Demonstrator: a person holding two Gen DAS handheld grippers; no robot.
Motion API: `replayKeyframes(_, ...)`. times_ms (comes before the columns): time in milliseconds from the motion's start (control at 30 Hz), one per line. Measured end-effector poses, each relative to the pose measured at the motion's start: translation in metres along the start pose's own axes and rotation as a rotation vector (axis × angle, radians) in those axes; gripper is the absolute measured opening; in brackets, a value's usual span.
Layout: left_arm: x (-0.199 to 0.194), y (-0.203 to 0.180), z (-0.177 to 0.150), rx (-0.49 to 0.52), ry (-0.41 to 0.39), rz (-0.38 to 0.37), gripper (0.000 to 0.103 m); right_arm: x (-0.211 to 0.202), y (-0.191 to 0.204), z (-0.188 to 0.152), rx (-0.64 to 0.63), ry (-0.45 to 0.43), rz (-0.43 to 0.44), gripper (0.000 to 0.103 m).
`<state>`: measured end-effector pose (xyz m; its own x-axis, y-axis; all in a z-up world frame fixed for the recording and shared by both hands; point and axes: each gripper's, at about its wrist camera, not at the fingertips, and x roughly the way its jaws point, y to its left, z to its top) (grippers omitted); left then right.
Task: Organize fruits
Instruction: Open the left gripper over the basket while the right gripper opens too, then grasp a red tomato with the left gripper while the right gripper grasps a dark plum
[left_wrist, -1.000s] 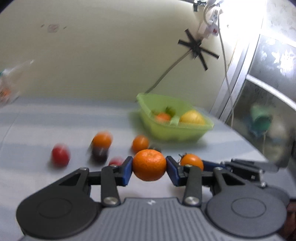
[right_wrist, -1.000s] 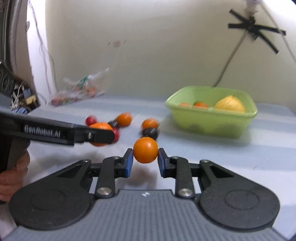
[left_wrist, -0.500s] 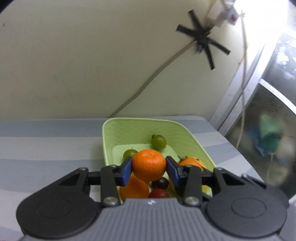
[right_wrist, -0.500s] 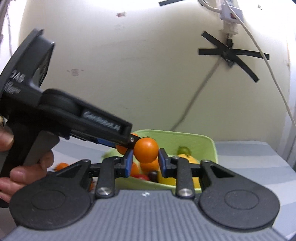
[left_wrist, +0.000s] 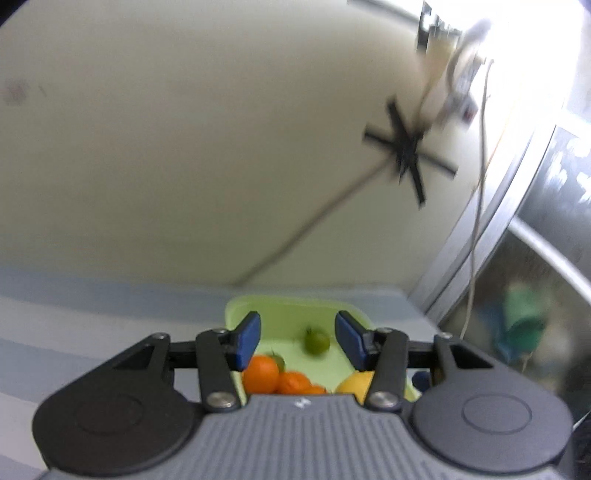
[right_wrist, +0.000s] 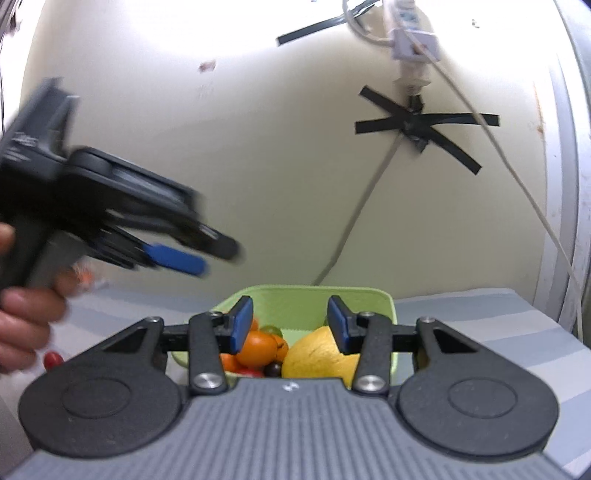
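My left hand-held gripper (left_wrist: 297, 341) and my right hand-held gripper (right_wrist: 290, 325) both hang with jaws spread and nothing between them, above the green basket (right_wrist: 384, 299) at the desk's (right_wrist: 480, 321) far edge by the wall. Inside lie oranges (left_wrist: 261, 373), a green fruit (left_wrist: 316, 341) and a large yellow fruit (right_wrist: 317, 358).

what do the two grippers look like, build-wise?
Both match: left gripper and right gripper have a grey ribbed body with a small white logo, two black round discs, black linkage bars with silver rivets, and blue fingers. A bare hand grips the left one's black handle, which bears blurred white lettering.
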<state>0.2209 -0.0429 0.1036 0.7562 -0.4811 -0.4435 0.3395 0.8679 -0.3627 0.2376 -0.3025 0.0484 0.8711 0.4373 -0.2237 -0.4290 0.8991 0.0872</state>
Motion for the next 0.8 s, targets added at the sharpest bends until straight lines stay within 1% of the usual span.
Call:
replayKeyframes(100, -0.044, 0.008, 0.0, 0.005, -0.077, 0.027, 0.046, -0.007, -0.005, 0.003, 0.051, -0.035, 0.032, 0.047)
replayKeyframes(200, -0.081, 0.018, -0.017, 0.018, -0.108, 0.083, 0.046, -0.011, -0.007, 0.005, 0.091, -0.039, 0.102, 0.047)
replayKeyframes(267, -0.098, 0.027, -0.04, 0.015, -0.094, 0.112, 0.046, -0.011, -0.004, 0.004, 0.113, -0.01, 0.17, 0.047)
replayKeyframes(367, -0.113, 0.036, -0.077, 0.016, -0.056, 0.166, 0.046, -0.014, 0.007, -0.001, 0.129, 0.055, 0.286, 0.047)
replayKeyframes(433, -0.116, 0.044, -0.099, -0.01, -0.01, 0.171, 0.046, -0.013, 0.019, -0.003, 0.108, 0.092, 0.326, 0.047)
replayKeyframes(533, -0.109, 0.05, -0.119, -0.038, 0.039, 0.176, 0.046, -0.008, 0.039, -0.009, 0.057, 0.158, 0.355, 0.047)
replayKeyframes(567, -0.103, 0.047, -0.123, -0.023, 0.051, 0.185, 0.046, -0.005, 0.045, -0.012, 0.038, 0.181, 0.358, 0.047)
replayKeyframes(667, -0.094, 0.038, -0.135, 0.062, 0.068, 0.215, 0.046, 0.003, 0.061, -0.02, -0.02, 0.254, 0.347, 0.047)
replayKeyframes(800, -0.086, 0.033, -0.143, 0.088, 0.092, 0.197, 0.044, 0.014, 0.069, -0.027, -0.045, 0.325, 0.339, 0.047)
